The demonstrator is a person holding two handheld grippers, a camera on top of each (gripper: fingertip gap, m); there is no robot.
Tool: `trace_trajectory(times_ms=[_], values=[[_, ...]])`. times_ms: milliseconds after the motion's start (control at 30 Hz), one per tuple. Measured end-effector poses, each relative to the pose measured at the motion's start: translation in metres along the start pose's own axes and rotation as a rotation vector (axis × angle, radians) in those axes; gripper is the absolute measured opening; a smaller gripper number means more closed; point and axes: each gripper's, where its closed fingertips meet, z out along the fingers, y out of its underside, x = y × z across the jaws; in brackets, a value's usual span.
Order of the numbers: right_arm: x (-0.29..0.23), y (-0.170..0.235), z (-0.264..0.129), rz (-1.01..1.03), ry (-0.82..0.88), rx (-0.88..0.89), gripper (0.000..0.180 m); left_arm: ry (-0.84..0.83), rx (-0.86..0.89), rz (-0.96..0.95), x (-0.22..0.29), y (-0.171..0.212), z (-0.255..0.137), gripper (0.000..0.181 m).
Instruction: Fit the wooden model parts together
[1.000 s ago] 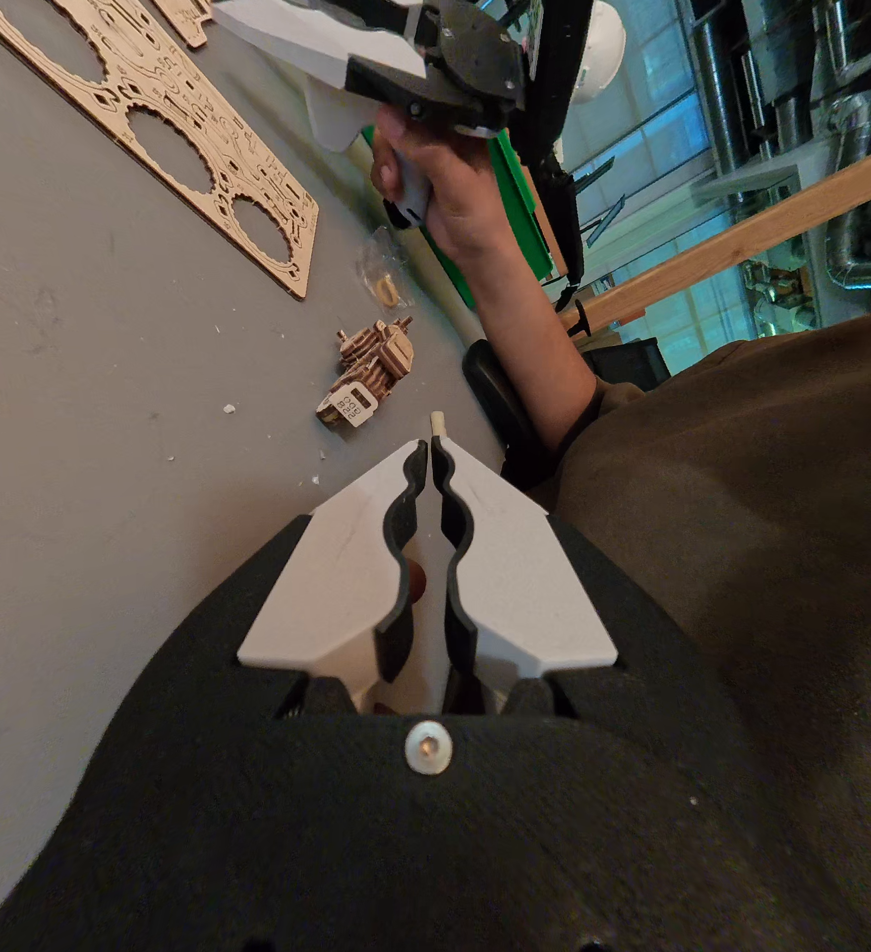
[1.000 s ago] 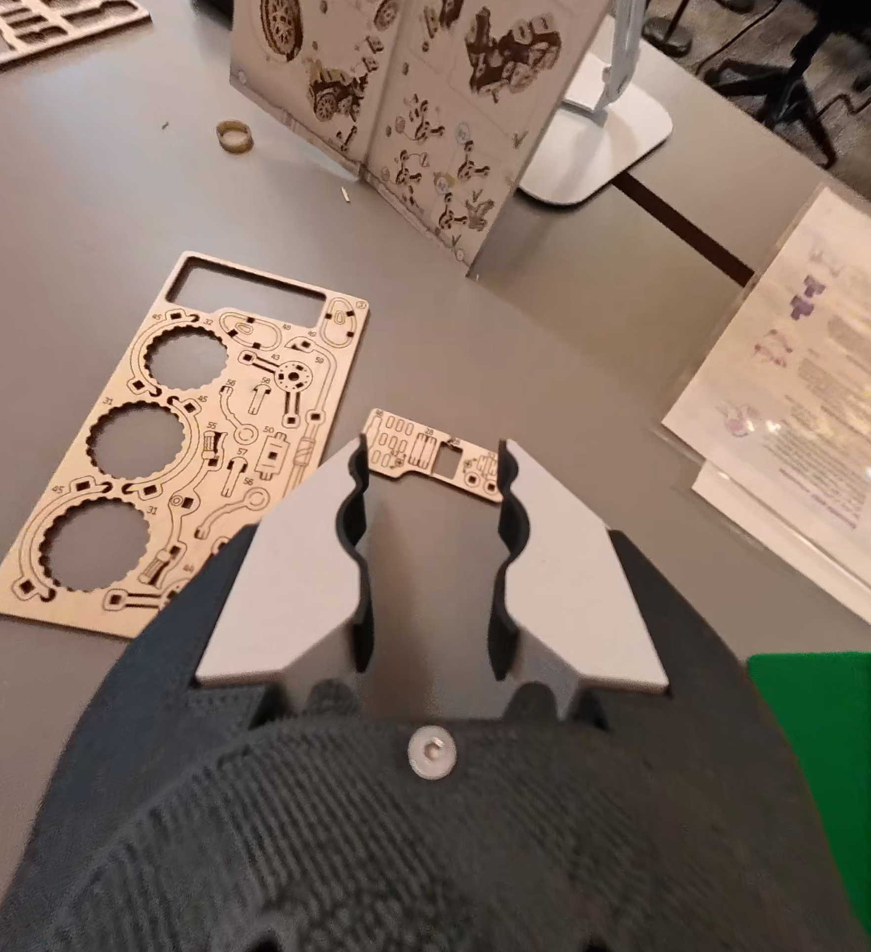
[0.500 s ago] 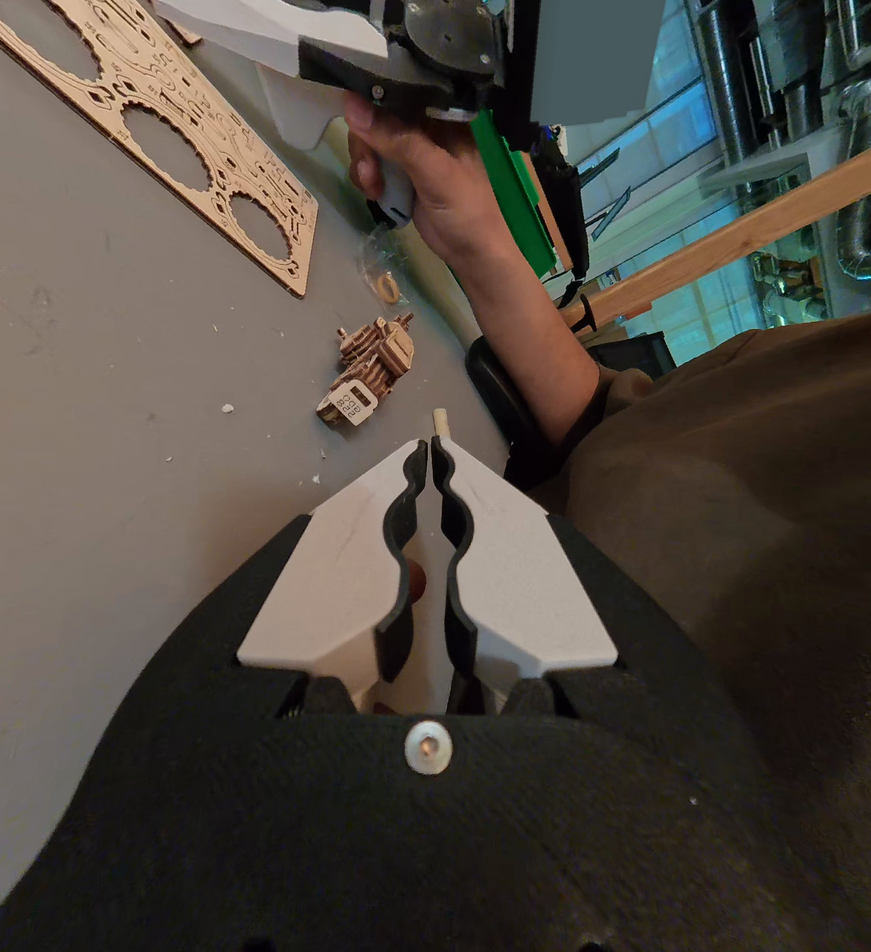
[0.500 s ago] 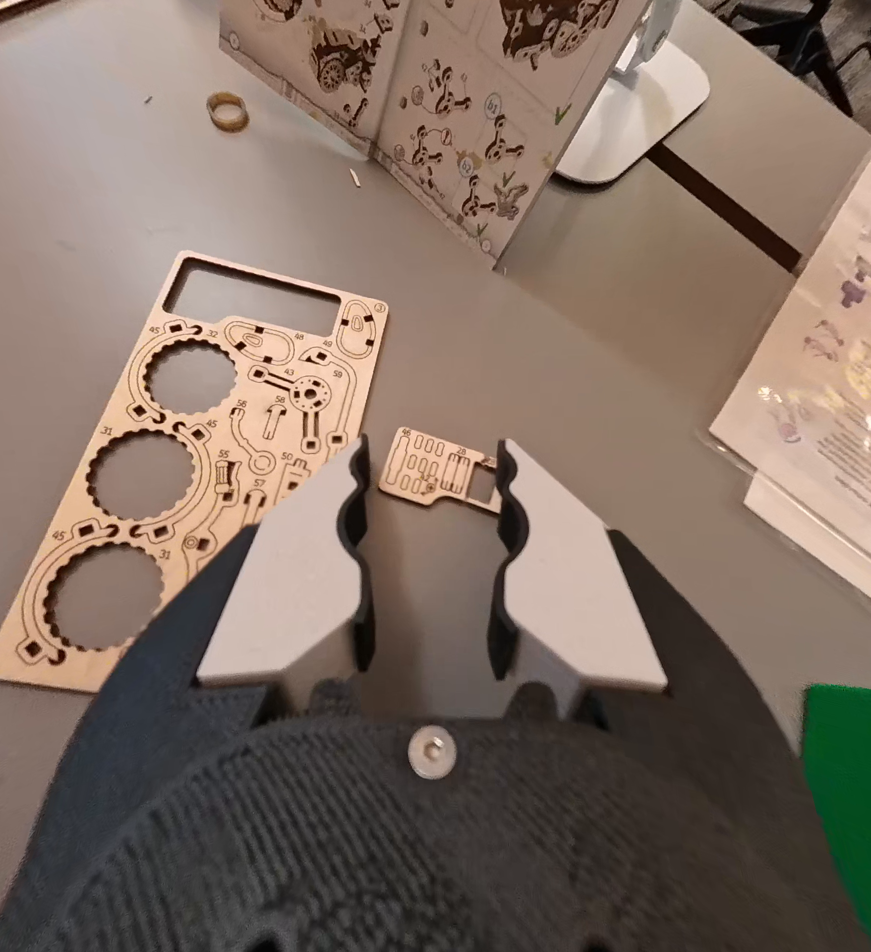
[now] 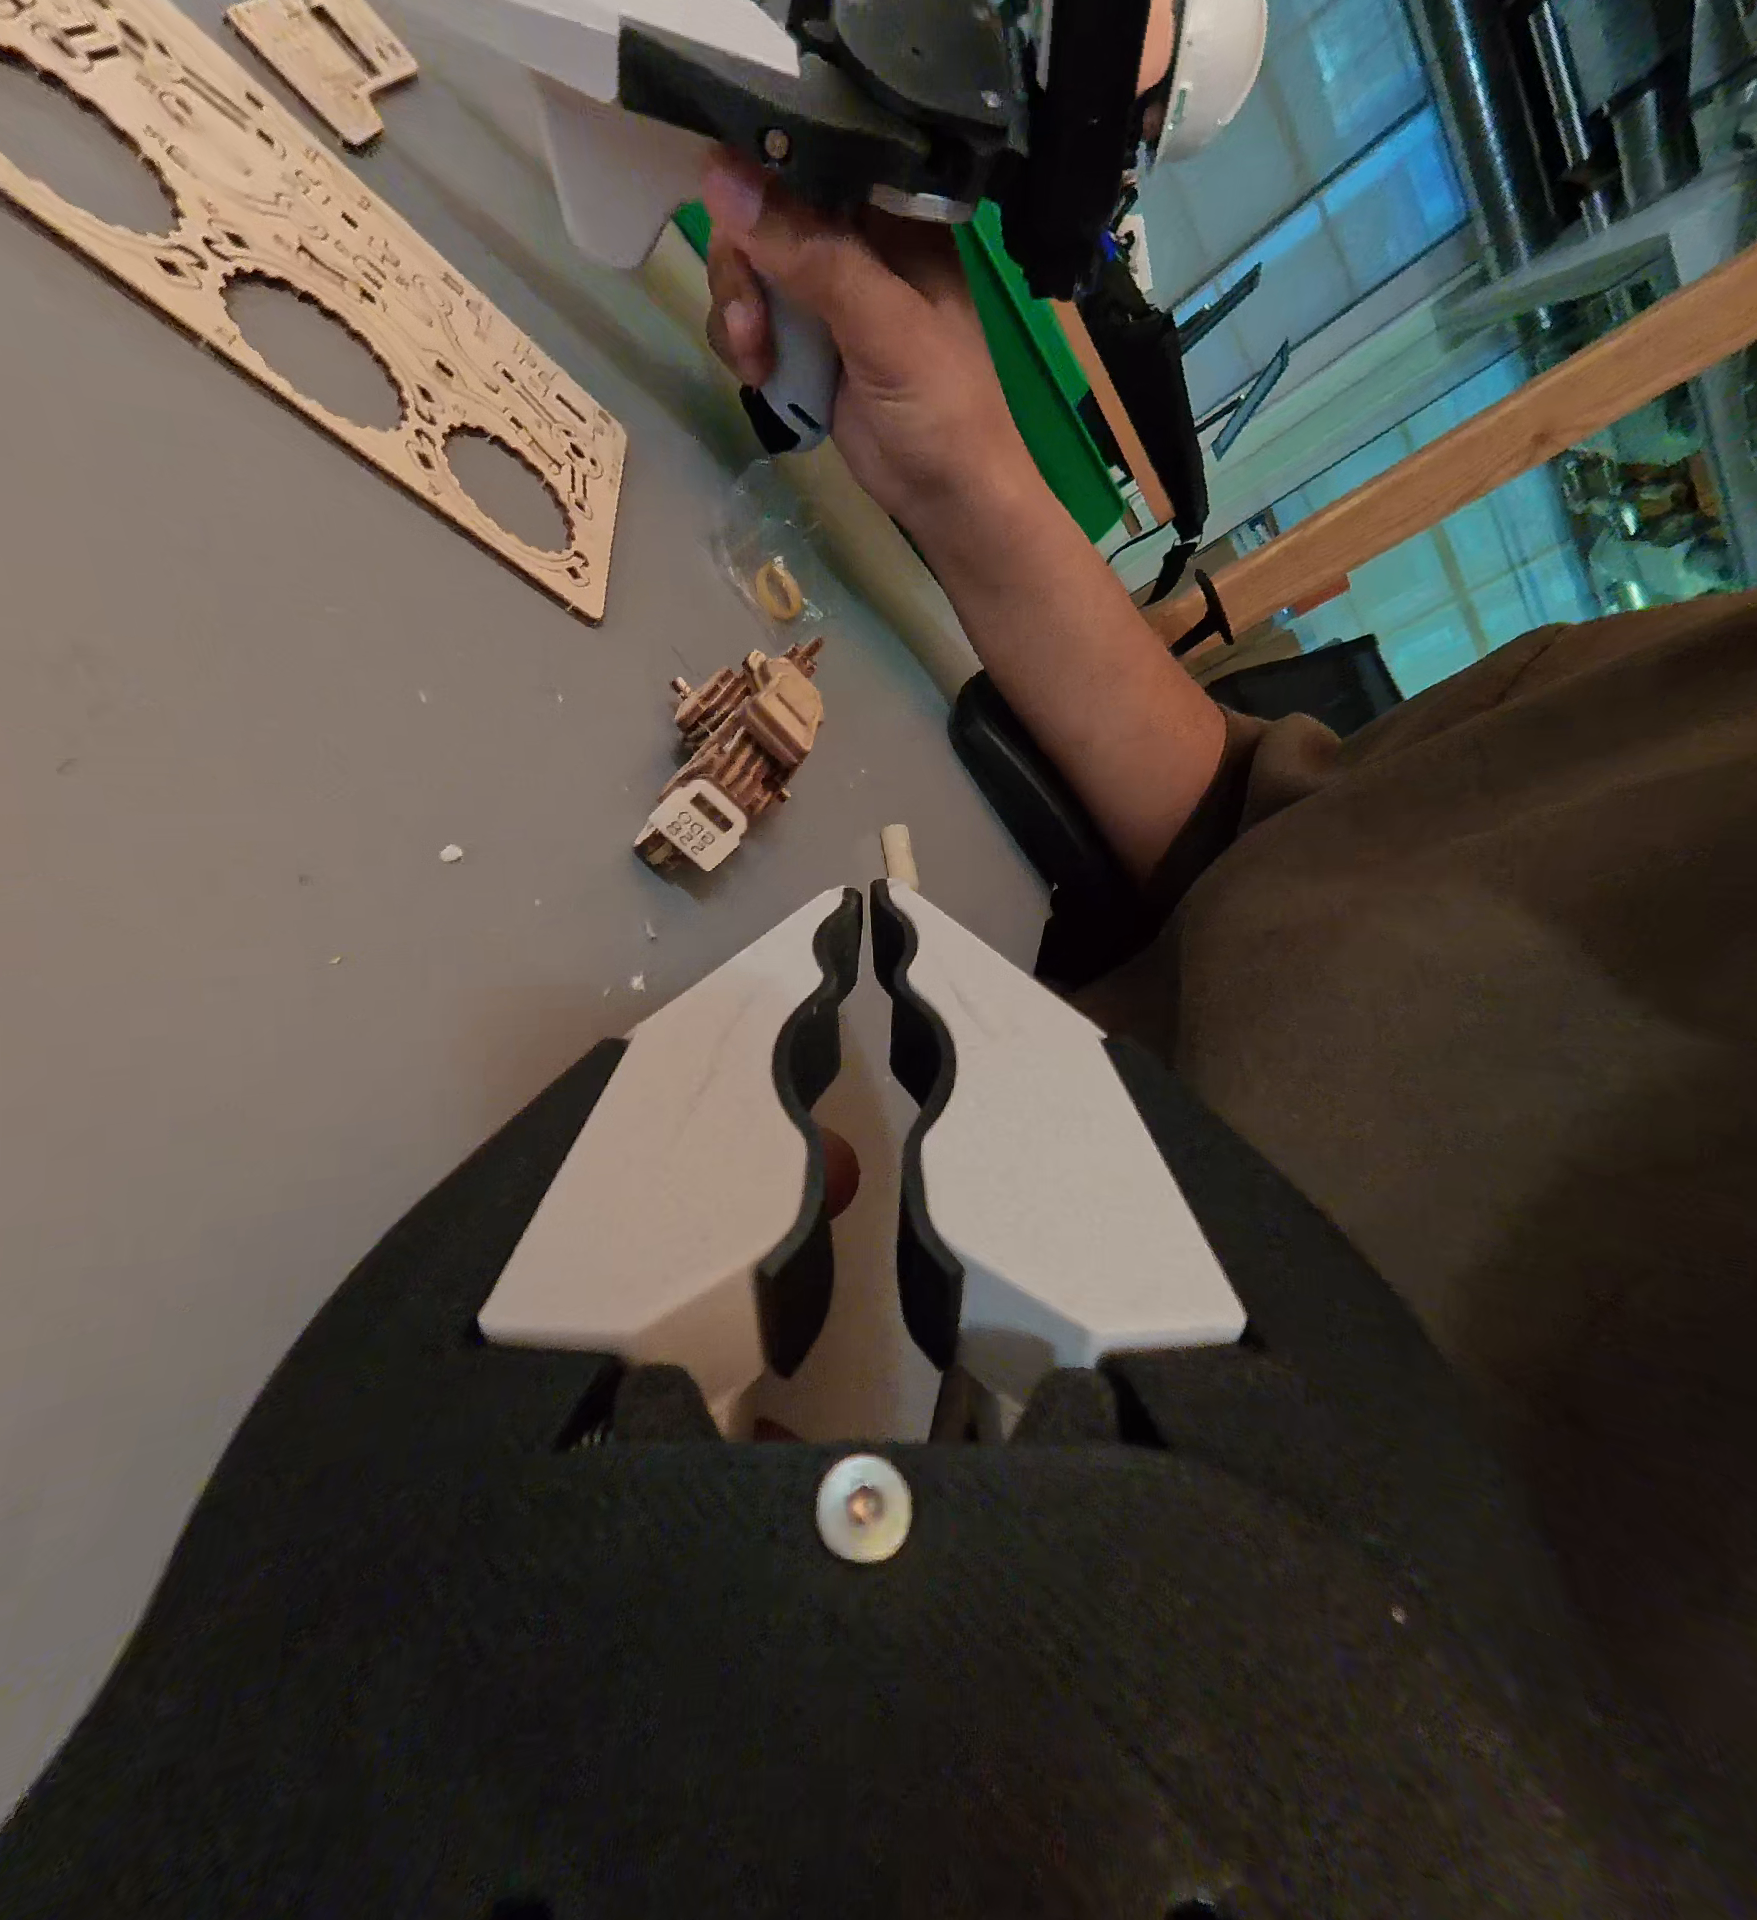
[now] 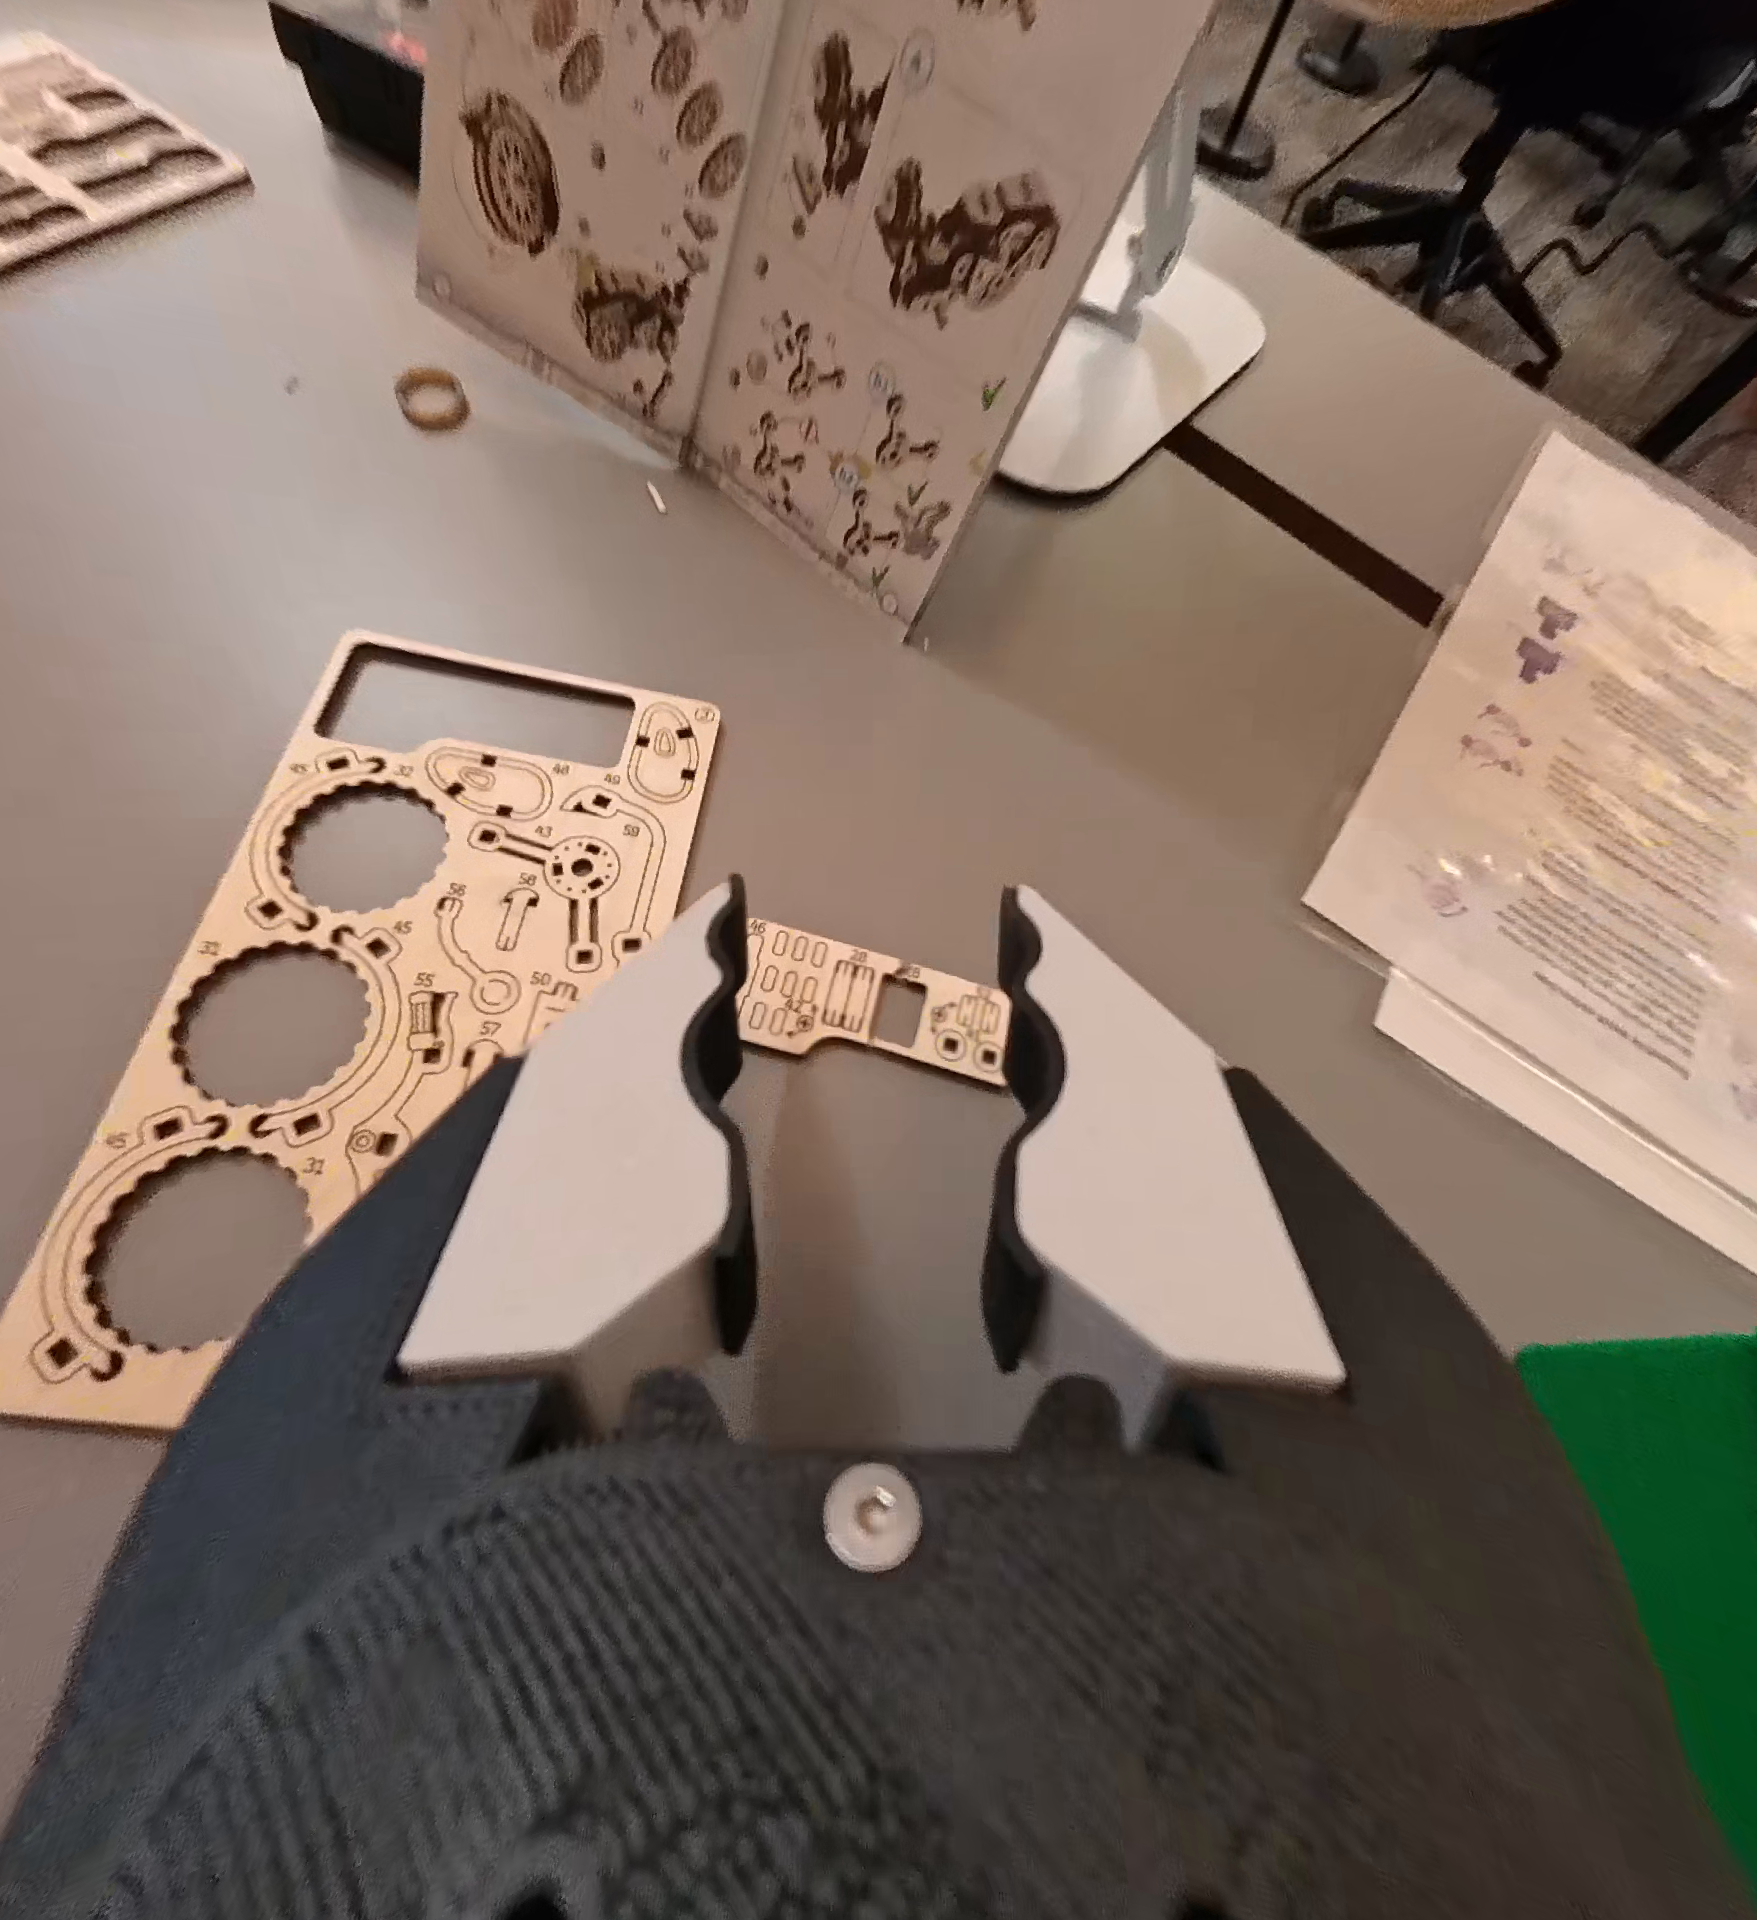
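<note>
My left gripper point(image 5: 866, 902) is shut and hangs still over the grey table's near edge. A small pale peg point(image 5: 895, 854) shows just past its tips; I cannot tell whether it is held. A partly built brown wooden model point(image 5: 739, 758) lies on the table ahead of it. My right gripper point(image 6: 869, 914) is open and empty, low over a small wooden parts piece point(image 6: 874, 1003) that shows between its fingers. A large wooden parts sheet point(image 6: 334, 997) with three round cut-outs lies to the left; it also shows in the left wrist view point(image 5: 261, 270).
An open instruction booklet point(image 6: 749, 270) stands behind the sheets, in front of a white stand base point(image 6: 1144, 384). A laminated page point(image 6: 1622, 852) lies to the right and a green object point(image 6: 1684, 1558) near right. A wooden ring point(image 6: 430, 395) and another parts sheet point(image 6: 53, 177) lie far left. A bag with a ring point(image 5: 775, 587) lies near the model. Left tips to right tips: about 25 cm.
The right gripper has drifted left and then back while staying open over the small parts piece, and now tilts up a little. The left gripper and the model have not moved.
</note>
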Motion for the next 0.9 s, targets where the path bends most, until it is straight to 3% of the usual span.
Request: trace_trajectory(times_ms=[433, 600, 733, 900], values=[[0.001, -0.004, -0.070, 0.195, -0.047, 0.182, 0.041, -0.005, 0.084, 0.191, 0.014, -0.010, -0.006, 0.000], [-0.016, 0.012, -0.081, 0.235, -0.107, 0.167, 0.038, 0.083, 0.243, 0.068, 0.016, -0.037, -0.023, 0.005], [-0.035, 0.010, -0.080, 0.250, -0.206, 0.171, 0.035, -0.068, 0.340, 0.156, -0.004, -0.056, -0.037, 0.008], [-0.038, 0.009, -0.082, 0.208, -0.194, 0.178, 0.033, -0.352, 0.433, 0.324, -0.026, -0.078, -0.052, 0.017]])
